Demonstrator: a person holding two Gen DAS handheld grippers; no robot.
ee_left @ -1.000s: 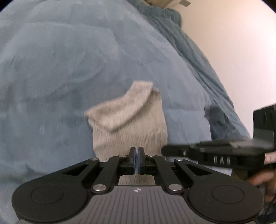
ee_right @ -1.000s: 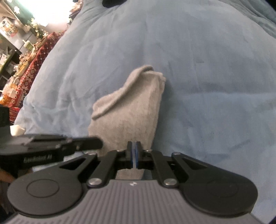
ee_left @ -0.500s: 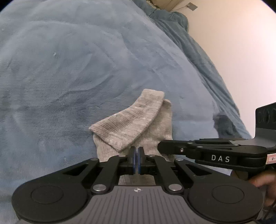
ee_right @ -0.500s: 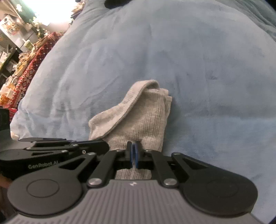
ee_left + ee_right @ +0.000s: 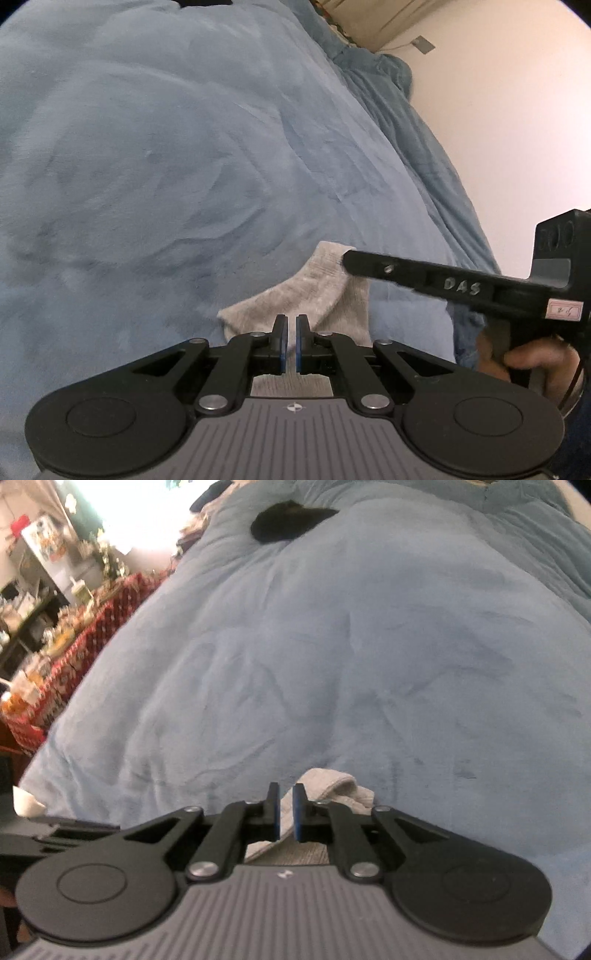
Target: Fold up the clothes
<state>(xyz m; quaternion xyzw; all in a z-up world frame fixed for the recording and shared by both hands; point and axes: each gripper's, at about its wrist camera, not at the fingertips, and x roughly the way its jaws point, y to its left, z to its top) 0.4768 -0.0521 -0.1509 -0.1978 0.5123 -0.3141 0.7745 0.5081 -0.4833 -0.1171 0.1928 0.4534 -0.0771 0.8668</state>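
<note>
A grey ribbed sock (image 5: 314,291) lies folded over on itself on the blue fleece blanket (image 5: 184,166) of a bed, at the near edge of the bedding and just in front of both claws. In the right wrist view its rolled far end (image 5: 332,782) peeks out above the fingers. The left claw (image 5: 291,343) hangs low over the sock's near part, its blue-faced pads a narrow slit apart with nothing pinched; grey knit shows through the slit. The right claw (image 5: 284,818) is opening, its pads apart too, with the sock lying beneath rather than clamped between them. I cannot tell whether either set of tips brushes the fabric. In the left wrist view the right claw reaches in from the right, a long black arm whose tip sits at the sock's far end, and the person's hand (image 5: 535,362) grips its handle. Further up the bed lies a dark garment (image 5: 288,517). Past the bed's left edge stands a red patterned cloth (image 5: 74,646) crowded with small blurred items, and on the other side a pale wall (image 5: 498,129).
</note>
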